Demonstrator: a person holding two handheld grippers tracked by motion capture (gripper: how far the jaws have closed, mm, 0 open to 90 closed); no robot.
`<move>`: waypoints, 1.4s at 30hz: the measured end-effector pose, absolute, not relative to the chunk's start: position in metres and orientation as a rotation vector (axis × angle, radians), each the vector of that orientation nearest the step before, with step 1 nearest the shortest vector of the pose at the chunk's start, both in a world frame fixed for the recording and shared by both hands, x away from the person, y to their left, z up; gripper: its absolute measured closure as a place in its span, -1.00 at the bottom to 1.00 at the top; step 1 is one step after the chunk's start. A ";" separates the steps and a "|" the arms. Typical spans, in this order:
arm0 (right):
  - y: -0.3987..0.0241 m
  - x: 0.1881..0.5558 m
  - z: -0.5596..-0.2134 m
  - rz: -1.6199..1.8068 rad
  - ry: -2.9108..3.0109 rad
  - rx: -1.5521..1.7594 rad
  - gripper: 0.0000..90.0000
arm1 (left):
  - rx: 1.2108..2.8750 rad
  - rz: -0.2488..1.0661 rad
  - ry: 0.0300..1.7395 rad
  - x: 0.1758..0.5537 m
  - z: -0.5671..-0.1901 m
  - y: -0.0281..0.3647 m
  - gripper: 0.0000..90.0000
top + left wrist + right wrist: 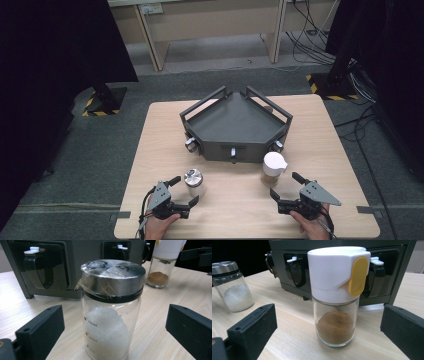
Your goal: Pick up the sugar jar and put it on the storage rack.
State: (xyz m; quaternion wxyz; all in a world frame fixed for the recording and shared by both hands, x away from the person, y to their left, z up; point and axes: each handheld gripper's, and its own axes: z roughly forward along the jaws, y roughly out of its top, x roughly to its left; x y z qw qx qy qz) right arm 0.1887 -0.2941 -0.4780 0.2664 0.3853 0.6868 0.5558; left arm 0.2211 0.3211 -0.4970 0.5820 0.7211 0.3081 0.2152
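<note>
Glass jar (pixel 194 183) of white crystals, steel-lidded, upright on the wooden table (pixel 160 135) before a dark rack (pixel 235 125), stands untouched between the wide-spread jaws of the left gripper (pixel 184 191); right gripper (pixel 286 186), equally wide, frames a white-capped shaker (pixel 273 169) of brown powder.

Table (pixel 240 210): pale wood-grain top, smooth, low sheen; rack (pixel 235 125): dark grey, matt, looks like painted metal or plastic, cannot tell which; its hooks (pixel 31 250): white plastic; salt jar (pixel 111 322): clear glossy glass, printed volume marks, coarse white crystals inside; its lid (pixel 113 277): brushed metal, wrinkled clear film over it, black band beneath; spice jar (pixel 337 315): clear glass, fine brown powder; its cap (pixel 332 272): smooth white plastic, yellow tab; floor (pixel 90 160): grey, rough carpet-like texture.
</note>
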 end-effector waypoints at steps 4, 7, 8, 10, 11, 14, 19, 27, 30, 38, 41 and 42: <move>-0.294 0.189 -0.478 1.500 1.854 1.038 -0.98 | 1.687 0.509 0.713 0.223 -0.497 0.319 -0.96; -0.294 0.189 -0.478 1.500 1.854 1.041 -0.98 | 1.692 0.511 0.713 0.225 -0.496 0.318 -0.96; -0.294 0.190 -0.478 1.500 1.855 1.041 -0.98 | 1.690 0.513 0.716 0.226 -0.496 0.318 -0.96; -0.294 0.190 -0.478 1.500 1.855 1.040 -0.98 | 1.688 0.505 0.723 0.228 -0.496 0.317 -0.96; -0.294 0.190 -0.478 1.500 1.856 1.042 -0.98 | 1.689 0.506 0.723 0.229 -0.496 0.317 -0.96; -0.294 0.190 -0.478 1.500 1.856 1.043 -0.98 | 1.696 0.502 0.721 0.233 -0.495 0.315 -0.96; -0.294 0.190 -0.478 1.500 1.858 1.043 -0.98 | 1.700 0.504 0.712 0.238 -0.492 0.312 -0.96; -0.293 0.191 -0.478 1.500 1.861 1.044 -0.98 | 1.708 0.504 0.709 0.243 -0.492 0.308 -0.94; -0.293 0.191 -0.478 1.500 1.864 1.044 -0.98 | 1.706 0.503 0.707 0.245 -0.491 0.307 -0.92; -0.293 0.191 -0.478 1.501 1.864 1.044 -0.98 | 1.710 0.479 0.709 0.252 -0.492 0.306 -0.86; -0.294 0.191 -0.478 1.502 1.864 1.045 -0.98 | 1.711 0.479 0.707 0.253 -0.492 0.305 -0.79; -0.294 0.191 -0.478 1.502 1.864 1.045 -0.98 | 1.712 0.478 0.706 0.254 -0.492 0.305 -0.79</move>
